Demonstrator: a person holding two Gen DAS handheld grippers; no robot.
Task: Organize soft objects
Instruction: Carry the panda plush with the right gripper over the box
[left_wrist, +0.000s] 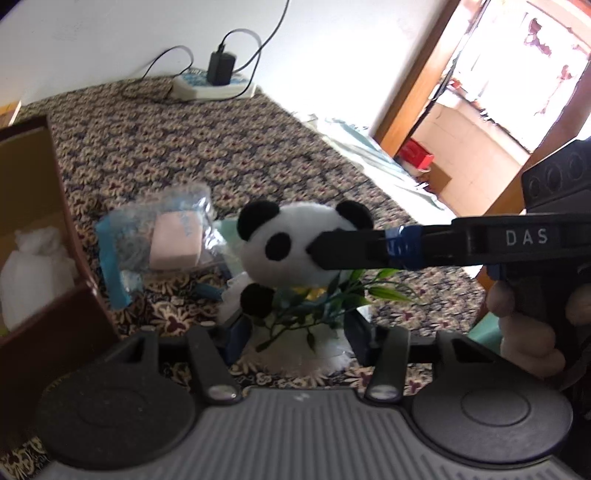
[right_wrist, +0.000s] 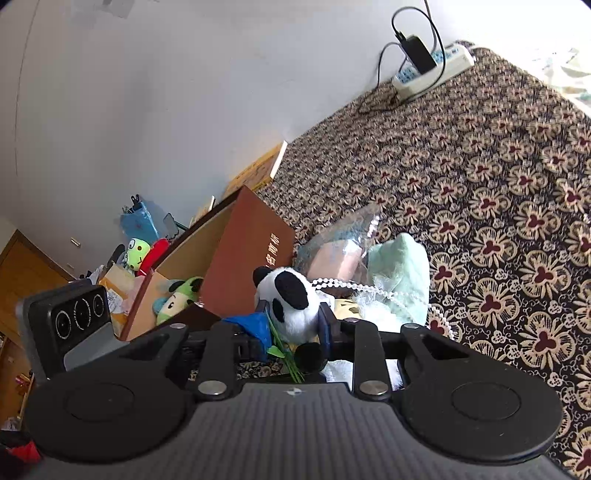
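The right gripper (right_wrist: 293, 326) has its fingers pinching the panda plush (right_wrist: 290, 306) by the head, upright above the patterned bed (right_wrist: 498, 206), with the brown box (right_wrist: 236, 254) just to its left (the left gripper (left_wrist: 291, 332), spread and holding nothing, waits below).

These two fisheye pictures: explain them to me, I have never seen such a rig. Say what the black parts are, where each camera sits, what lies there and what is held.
No robot here: a person holds a two-finger gripper in each hand, each with a camera looking along its fingers. The ribbed black shapes at the bottom are the gripper bodies. The right wrist view shows the right gripper closed on a panda. The left wrist view shows the same panda with the right gripper reaching in from the side; the left gripper is open. On the patterned cloth lie a plastic bag, a green cloth and beads. A brown box stands alongside.
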